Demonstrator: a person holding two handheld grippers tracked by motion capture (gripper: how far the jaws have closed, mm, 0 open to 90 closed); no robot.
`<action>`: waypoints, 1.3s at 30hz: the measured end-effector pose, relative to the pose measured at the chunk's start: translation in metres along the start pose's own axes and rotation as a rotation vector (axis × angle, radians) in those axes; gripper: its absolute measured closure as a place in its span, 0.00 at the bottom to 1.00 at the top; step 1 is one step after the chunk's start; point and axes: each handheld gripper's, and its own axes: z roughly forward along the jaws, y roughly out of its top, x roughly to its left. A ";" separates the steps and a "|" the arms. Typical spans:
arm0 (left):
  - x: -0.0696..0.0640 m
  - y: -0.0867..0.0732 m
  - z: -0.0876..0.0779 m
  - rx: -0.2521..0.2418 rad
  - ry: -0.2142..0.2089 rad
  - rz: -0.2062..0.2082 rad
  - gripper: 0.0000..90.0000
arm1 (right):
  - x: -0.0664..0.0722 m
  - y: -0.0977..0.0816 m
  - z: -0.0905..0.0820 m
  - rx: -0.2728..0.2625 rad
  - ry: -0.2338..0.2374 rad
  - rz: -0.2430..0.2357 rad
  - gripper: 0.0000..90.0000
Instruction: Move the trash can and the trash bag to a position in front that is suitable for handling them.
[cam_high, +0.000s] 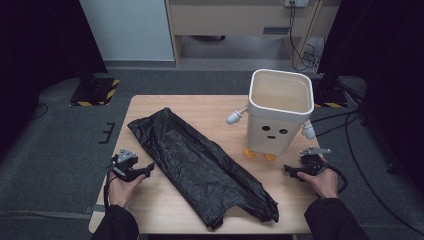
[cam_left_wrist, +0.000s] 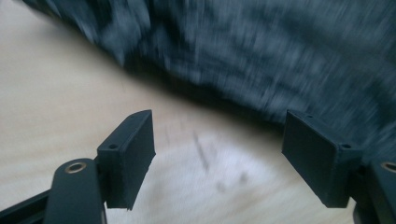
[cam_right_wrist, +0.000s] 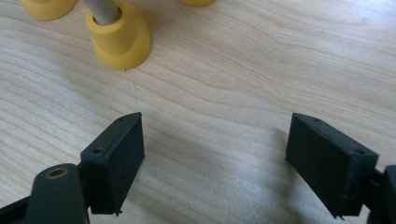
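Black bag flat on table, left gripper open just beside its edge, right gripper open, empty, near bin feet

On the desk a bag lies slantwise left of the bin, with the left tongs beside its left edge and the right tongs before the bin

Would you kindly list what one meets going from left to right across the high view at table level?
left gripper → black bin bag → white bin with a face → right gripper
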 end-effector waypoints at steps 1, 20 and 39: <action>-0.002 0.003 -0.002 -0.029 0.001 -0.001 0.28 | 0.000 0.000 0.000 0.000 -0.003 0.002 0.21; -0.086 0.038 0.075 0.017 -0.164 0.155 0.33 | 0.001 0.000 0.002 -0.002 0.000 -0.003 0.16; -0.058 -0.008 0.051 0.202 -0.110 0.214 0.37 | 0.002 -0.004 -0.001 -0.005 0.007 -0.013 0.14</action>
